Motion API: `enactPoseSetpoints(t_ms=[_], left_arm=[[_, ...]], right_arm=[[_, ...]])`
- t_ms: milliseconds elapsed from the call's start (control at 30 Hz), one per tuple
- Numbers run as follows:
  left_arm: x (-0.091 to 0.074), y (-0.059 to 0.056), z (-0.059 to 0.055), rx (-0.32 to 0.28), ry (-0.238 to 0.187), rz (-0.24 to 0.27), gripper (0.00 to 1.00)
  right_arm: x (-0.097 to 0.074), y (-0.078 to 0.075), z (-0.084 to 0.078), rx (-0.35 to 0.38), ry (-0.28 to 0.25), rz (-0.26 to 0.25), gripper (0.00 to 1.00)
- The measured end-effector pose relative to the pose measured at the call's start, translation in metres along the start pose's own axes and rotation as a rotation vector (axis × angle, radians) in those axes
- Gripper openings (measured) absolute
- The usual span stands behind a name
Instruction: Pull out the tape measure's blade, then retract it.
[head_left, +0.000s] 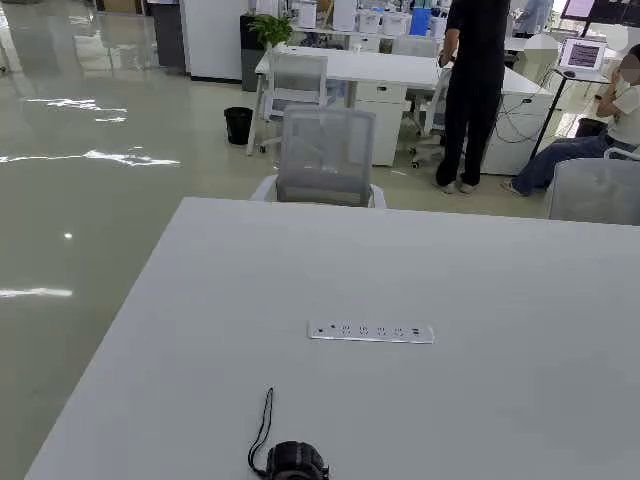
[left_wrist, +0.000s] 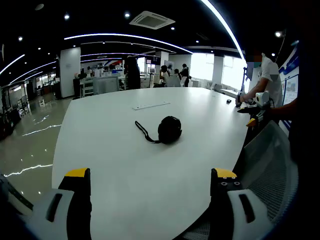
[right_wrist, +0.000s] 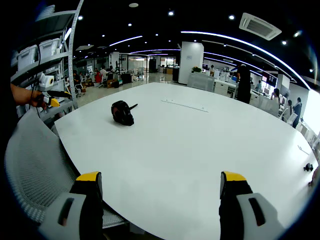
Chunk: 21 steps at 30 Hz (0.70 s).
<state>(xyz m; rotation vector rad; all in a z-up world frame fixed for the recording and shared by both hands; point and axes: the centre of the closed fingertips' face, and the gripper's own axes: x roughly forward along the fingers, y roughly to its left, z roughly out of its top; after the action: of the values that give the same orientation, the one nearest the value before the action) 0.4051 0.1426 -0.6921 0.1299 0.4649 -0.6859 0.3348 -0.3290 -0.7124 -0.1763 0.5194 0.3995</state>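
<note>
Since the blade has not been drawn yet, the tape measure lies closed on the white desk, near the edge closest to the person and a little left of the middle in the head view. Its black case is roundish, so I cannot give it a long axis, and I cannot tell where the blade tip sits. Its wrist strap trails off the case toward the far side of the desk.

The left gripper has its jaws wide apart and empty, aimed almost straight at the case, which lies ahead and just right of its centre line. The right gripper is also spread and holding nothing. From it the case lies farther off and well to the left. By my judgement the left gripper is the nearer one and better lined up to pin the case.

Both grippers hang back off the desk edge, above a grey mesh chair. A flush socket strip is set in the top beyond the tape measure, well apart from it. The stretch of desk between the jaws and the case is bare, so I expect only the strap could snag
</note>
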Motion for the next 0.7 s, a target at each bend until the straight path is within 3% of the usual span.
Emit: enactPoseSetpoints(t_ms=[700], left_arm=[[0.005,-0.003,0.007,0.0,0.001,-0.009,0.99]], right_arm=[[-0.01,-0.011,-0.005,0.031,-0.018,-0.032,1.0]])
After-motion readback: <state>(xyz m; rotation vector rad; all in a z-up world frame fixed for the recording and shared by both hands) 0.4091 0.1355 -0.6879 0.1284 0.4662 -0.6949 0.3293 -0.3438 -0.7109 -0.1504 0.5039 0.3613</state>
